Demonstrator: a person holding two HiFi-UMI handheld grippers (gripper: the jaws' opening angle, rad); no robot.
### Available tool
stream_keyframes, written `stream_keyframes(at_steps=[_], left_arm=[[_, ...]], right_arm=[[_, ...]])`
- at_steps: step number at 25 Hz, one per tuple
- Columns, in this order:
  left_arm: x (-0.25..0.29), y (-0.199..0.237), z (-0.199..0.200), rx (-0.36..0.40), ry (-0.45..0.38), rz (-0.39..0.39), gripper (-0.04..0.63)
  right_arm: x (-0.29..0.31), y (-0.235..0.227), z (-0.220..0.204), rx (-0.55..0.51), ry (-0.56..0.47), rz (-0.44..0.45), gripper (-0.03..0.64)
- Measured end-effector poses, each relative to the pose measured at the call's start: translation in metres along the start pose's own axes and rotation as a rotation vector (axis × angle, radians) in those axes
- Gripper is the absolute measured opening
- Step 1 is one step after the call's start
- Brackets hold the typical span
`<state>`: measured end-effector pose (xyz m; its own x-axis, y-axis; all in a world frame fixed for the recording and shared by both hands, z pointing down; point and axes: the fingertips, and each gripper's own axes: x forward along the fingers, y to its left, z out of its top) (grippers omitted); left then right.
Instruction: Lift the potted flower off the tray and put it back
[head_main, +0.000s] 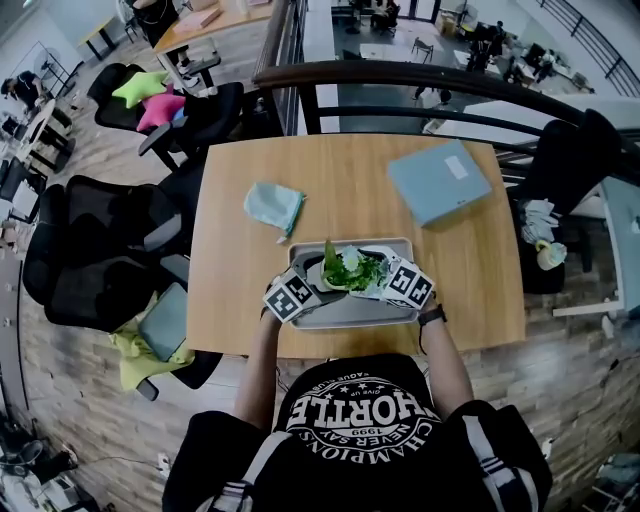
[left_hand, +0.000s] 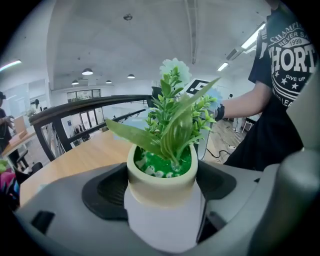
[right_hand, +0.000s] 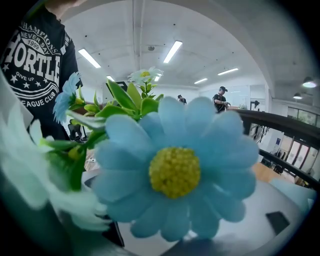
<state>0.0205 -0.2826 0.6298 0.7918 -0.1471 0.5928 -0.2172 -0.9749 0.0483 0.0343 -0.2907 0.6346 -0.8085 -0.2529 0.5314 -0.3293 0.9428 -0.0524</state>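
- The potted flower (head_main: 350, 270) shows just below the middle of the head view, over the grey tray (head_main: 350, 314) at the near edge of the wooden table (head_main: 455, 275).
- The left gripper (head_main: 316, 281) and right gripper (head_main: 386, 280) flank it from either side. We think this shares the load and keeps the pot upright.
- From this steep angle we cannot tell whether its base is clear of the tray.
- A pale cloth (head_main: 272, 207) and a blue-grey box (head_main: 438, 180) lie further up the frame, well apart from the tray.
- In the left gripper view the potted flower (left_hand: 162, 175) fills the lower centre.
- The left gripper (left_hand: 162, 200) has its jaws set wide, with the dark pads (left_hand: 107, 192) against the pot's cream rim, so it is holding the pot.
- The grip sits low on the body, which leaves the leaves free.
- In the right gripper view a blue bloom of the potted flower (right_hand: 175, 172) covers most of the frame.
- At the bottom edge the pot's white wall sits against the dark pad of the right gripper (right_hand: 160, 237).
- We judge those jaws to be wide and clamped on the pot too.
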Motion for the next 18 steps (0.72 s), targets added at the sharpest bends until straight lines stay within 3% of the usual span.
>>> stream_keyframes(at_steps=[9,13,18], left_arm=[[0.0,-0.01,0.014,0.032,0.046,-0.025,0.433],[-0.01,-0.013,0.027,0.061,0.023,-0.041,0.436],[-0.028,-0.015,0.058,0.052,-0.065,-0.043,0.436]], right_arm=[[-0.018,0.005,0.005,0.002,0.053,-0.04,0.453],[-0.026,0.007,0.017,0.013,0.037,-0.067,0.451],[-0.05,0.01,0.045,0.021,0.032,-0.076,0.451]])
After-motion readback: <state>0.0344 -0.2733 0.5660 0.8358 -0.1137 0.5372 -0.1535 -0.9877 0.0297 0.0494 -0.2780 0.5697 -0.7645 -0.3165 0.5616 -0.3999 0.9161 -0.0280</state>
